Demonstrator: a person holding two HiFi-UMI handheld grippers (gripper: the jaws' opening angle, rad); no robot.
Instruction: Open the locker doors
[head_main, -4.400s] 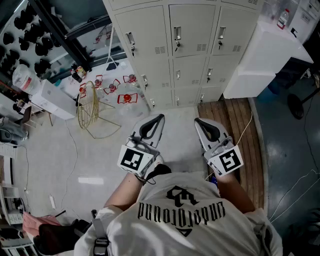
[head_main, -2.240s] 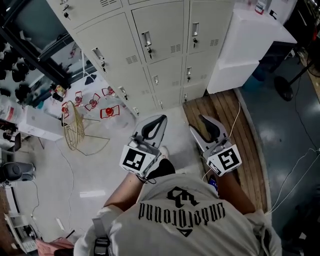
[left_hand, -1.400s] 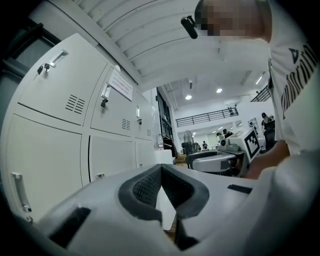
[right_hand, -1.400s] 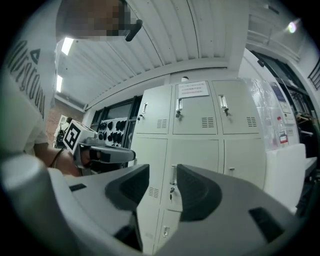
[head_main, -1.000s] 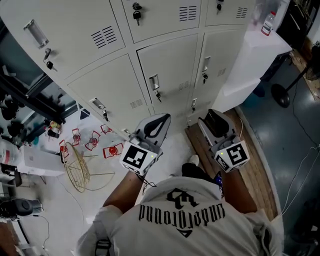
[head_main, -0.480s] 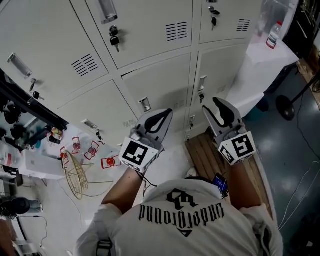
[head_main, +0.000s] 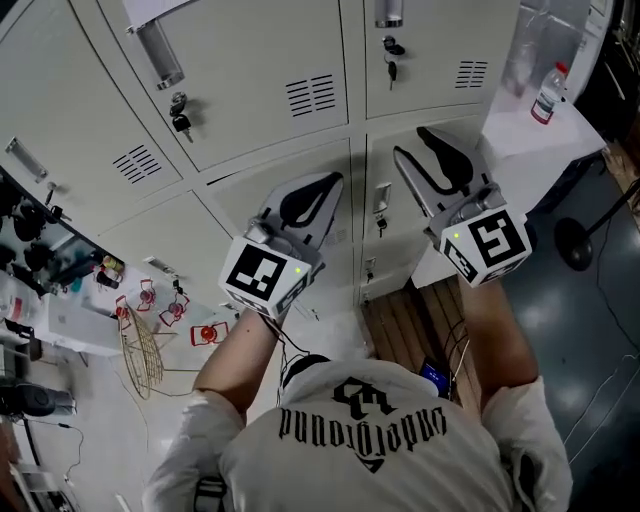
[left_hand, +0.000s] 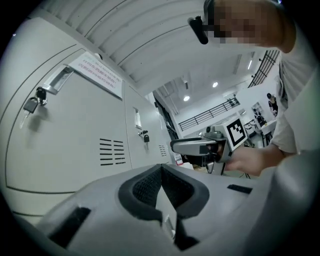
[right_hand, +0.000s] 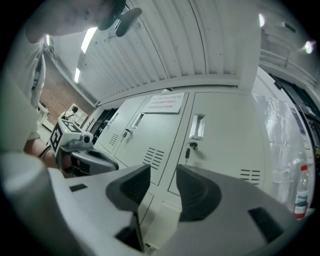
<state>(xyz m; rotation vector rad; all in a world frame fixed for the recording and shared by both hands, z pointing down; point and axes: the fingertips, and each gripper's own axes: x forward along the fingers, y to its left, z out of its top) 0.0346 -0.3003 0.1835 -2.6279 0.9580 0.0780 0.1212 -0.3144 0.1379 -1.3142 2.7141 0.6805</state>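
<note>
As the left gripper has its jaws closed and the right gripper — empty, jaws apart — was just narrowing them, either could miss a locker handle.

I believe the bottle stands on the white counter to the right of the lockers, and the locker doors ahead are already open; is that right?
Not quite: the locker doors are all closed, flush with their frames, with keys hanging in the locks, as the head view shows. The bottle does stand on the white counter to the right of the lockers.
</note>
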